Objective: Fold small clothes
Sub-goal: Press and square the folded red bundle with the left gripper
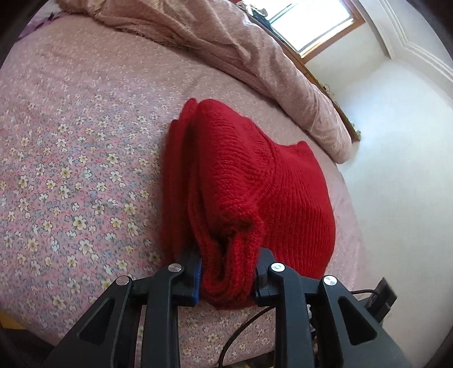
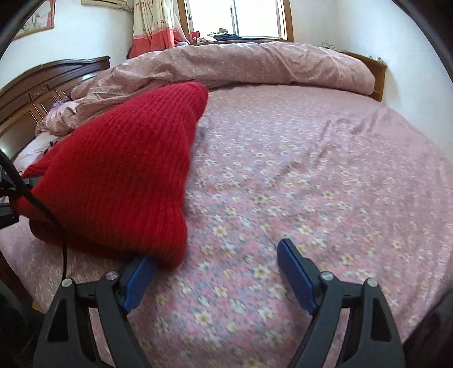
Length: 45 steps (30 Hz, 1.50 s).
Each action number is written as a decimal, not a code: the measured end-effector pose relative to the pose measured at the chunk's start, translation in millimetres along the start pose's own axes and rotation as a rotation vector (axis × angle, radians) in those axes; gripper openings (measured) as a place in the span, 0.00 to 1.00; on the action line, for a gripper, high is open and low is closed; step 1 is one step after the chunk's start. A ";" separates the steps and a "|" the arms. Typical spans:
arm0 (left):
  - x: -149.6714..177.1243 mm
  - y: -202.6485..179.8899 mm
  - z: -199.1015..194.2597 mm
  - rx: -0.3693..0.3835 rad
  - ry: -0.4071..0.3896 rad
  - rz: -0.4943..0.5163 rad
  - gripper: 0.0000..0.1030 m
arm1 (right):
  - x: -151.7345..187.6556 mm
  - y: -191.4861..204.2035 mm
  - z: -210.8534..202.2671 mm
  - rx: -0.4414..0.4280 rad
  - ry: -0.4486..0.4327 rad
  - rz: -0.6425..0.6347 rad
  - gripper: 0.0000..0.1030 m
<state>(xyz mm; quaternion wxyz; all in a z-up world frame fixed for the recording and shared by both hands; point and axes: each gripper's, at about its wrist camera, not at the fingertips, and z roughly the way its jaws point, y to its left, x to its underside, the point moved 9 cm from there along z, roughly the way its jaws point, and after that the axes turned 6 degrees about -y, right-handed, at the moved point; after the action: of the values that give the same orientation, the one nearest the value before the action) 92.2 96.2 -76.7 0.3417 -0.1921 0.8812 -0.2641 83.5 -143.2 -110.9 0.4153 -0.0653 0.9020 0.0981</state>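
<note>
1. The red ribbed knit sweater (image 1: 249,181) lies folded into a thick bundle on the bed, and its nearest bunched edge is pinched between the two black fingers of the left gripper (image 1: 228,278), whose blue pads press into the wool from both sides.
2. In the right wrist view the same red knit sweater (image 2: 119,175) sits to the left, rising in a slanted mound whose upper corner points toward the rumpled duvet.
3. The right gripper (image 2: 218,271) stands wide and released: nothing lies between its blue-padded fingers (image 2: 296,276), only the bedsheet below. The tip of its left finger sits just beside the lower corner of the sweater, partly tucked under the wool; whether it touches cannot be told.
4. A black cable (image 2: 42,209) crosses in front of the sweater at the left edge of the right wrist view.
5. The pink bedsheet printed with small white and yellow flowers (image 2: 311,175) covers the bed around the sweater, with a few shallow creases further out to the right.
6. Beyond the sweater a dusty pink crumpled duvet (image 2: 254,65) runs along the far side of the bed.
7. A dark carved wooden headboard (image 2: 42,82) stands at the left, and behind the duvet a window with a wooden frame (image 2: 260,19) lets in bright light, with a red and cream patterned curtain (image 2: 153,25) hanging beside it.
8. White walls (image 1: 396,141) close off the room.
</note>
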 end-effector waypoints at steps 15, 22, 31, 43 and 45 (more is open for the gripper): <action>-12.8 -18.4 -41.1 0.026 -0.111 0.000 0.25 | -58.0 -49.2 -30.6 -0.089 -0.143 0.243 0.70; -52.9 -16.6 -63.6 -0.019 -0.273 0.060 0.25 | -109.5 15.2 -32.4 -0.416 -0.188 0.154 0.32; -54.5 -59.9 9.1 -0.045 -0.143 0.235 0.25 | -101.4 74.6 5.2 -0.557 -0.053 0.025 0.19; -32.0 -51.0 26.8 -0.083 -0.100 0.252 0.25 | -78.1 85.0 26.9 -0.536 -0.025 -0.048 0.17; -30.6 -49.6 25.3 -0.088 -0.094 0.248 0.25 | -70.4 87.0 35.3 -0.515 0.006 -0.066 0.17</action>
<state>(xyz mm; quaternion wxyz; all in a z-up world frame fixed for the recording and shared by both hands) 139.0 64.6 -47.7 0.4039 -0.1085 0.8919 -0.1718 137.8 -47.8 -69.0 0.3853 -0.1985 0.8458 0.3110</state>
